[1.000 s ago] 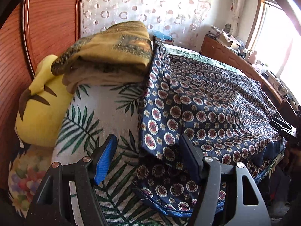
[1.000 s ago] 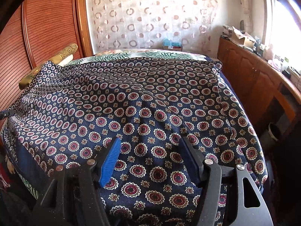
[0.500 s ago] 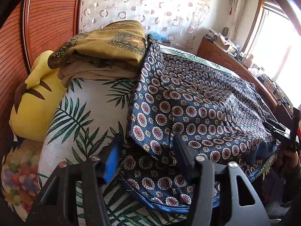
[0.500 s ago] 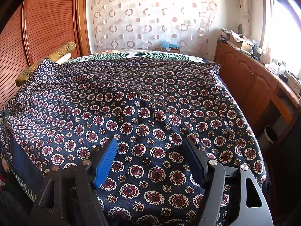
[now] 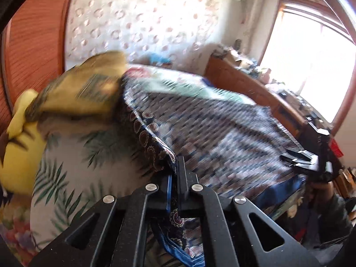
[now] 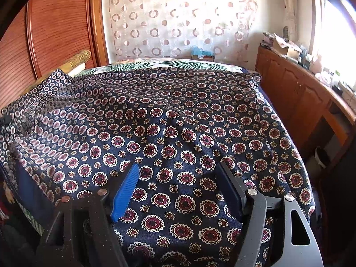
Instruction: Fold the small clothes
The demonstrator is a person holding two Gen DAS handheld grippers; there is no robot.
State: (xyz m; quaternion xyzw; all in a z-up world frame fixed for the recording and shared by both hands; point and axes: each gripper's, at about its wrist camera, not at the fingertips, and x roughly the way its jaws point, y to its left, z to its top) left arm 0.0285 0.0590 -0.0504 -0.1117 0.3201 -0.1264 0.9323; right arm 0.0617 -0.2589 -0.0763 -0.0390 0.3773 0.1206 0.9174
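A navy cloth with red and white medallions [image 6: 178,120] lies spread over the bed. In the left wrist view the same cloth [image 5: 222,138] is blurred by motion. My left gripper [image 5: 175,169] is shut on the cloth's near left edge, which is pinched between the fingers and raised. My right gripper [image 6: 180,178] is open just above the cloth near its front edge, with a blue pad [image 6: 125,191] on its left finger. The right gripper also shows in the left wrist view [image 5: 316,153], at the far right.
A folded mustard-yellow cloth [image 5: 89,91] lies on a leaf-print pillow [image 5: 73,155], beside a yellow plush [image 5: 17,146]. A wooden headboard [image 6: 51,33] stands on the left. A wooden cabinet [image 6: 298,95] with clutter runs along the right, under a bright window.
My left gripper has closed on the cloth's left edge and lifted it; its view swings and blurs. My right gripper has stayed open over the cloth, moving slightly.
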